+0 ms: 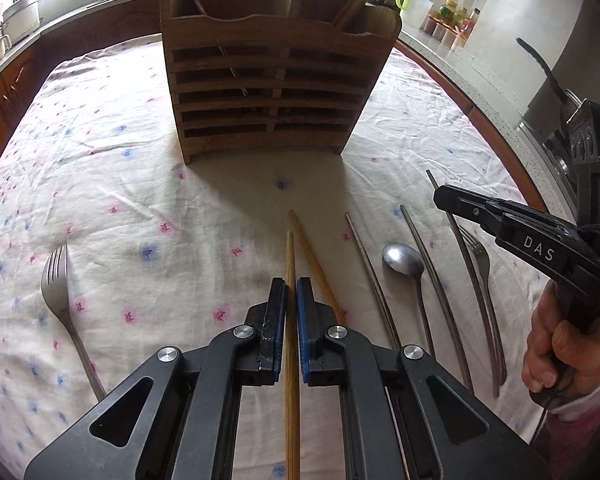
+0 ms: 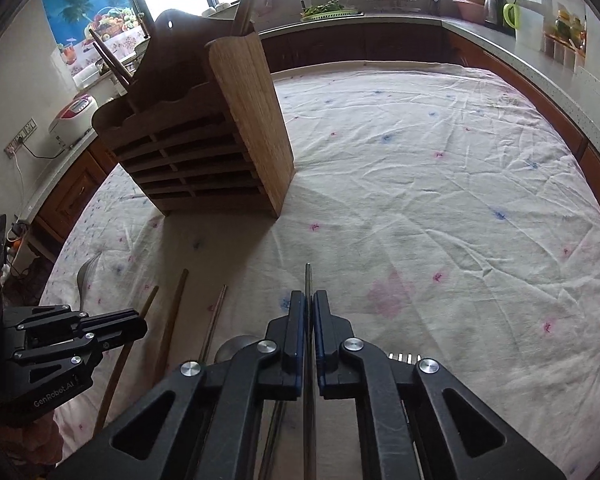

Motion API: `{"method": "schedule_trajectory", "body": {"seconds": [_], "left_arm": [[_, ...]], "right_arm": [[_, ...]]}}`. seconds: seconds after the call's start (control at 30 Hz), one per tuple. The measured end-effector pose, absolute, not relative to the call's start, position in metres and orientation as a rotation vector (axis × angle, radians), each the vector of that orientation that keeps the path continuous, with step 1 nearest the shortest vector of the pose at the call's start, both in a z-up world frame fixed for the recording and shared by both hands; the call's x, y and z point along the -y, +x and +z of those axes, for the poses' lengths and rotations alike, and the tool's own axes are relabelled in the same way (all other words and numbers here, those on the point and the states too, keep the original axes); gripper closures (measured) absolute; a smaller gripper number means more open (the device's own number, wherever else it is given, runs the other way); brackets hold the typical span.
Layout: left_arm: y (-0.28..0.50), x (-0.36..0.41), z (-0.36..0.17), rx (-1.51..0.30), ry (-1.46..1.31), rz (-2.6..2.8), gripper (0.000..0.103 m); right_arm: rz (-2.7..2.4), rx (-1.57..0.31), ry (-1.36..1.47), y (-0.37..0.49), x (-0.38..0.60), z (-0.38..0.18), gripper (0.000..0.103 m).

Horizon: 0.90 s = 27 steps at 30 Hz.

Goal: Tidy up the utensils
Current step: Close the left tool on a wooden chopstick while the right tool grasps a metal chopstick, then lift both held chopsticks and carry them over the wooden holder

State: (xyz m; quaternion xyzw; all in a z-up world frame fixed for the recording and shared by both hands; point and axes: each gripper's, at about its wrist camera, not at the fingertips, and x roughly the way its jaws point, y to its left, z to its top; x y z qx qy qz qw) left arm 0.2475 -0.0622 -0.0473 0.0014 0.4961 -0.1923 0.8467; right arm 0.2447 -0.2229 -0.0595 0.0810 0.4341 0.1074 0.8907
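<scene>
Wooden chopstick (image 1: 291, 280) pinched tight in left gripper (image 1: 291, 300); metal chopstick (image 2: 308, 292) pinched in right gripper (image 2: 309, 312). Thin sticks could slip, twist, miss holder (image 1: 268, 92) slots.

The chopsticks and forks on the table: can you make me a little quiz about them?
1. True or false: the left tool is shut on a wooden chopstick.
2. What does the right tool grip: A a spoon, B a metal chopstick, C a fork?
3. Fill in: the wooden holder stands on the flowered ____.

Key: 1 true; 2 B; 3 tablecloth.
</scene>
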Motion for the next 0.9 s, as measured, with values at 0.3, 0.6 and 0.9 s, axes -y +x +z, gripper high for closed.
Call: {"method": "schedule_trajectory", "body": {"seconds": [0.3,0.6,0.9], "left_arm": [[0.208,0.038,0.007,-0.941,-0.036,-0.458,0.098],[0.161,0.012,0.054,-0.84,-0.062,-0.491,0.098],[0.132,-0.003,0.085,-0.739,-0.088,-0.503,0.098]], "right_arm": [[0.266,-0.77,0.232,0.204,0.227,-0.003,0.099],[0.256,-0.657,0.214,0.159,0.23,0.041,0.099],[0.244,-0.541,0.194,0.123,0.233,0.081,0.099]]}}
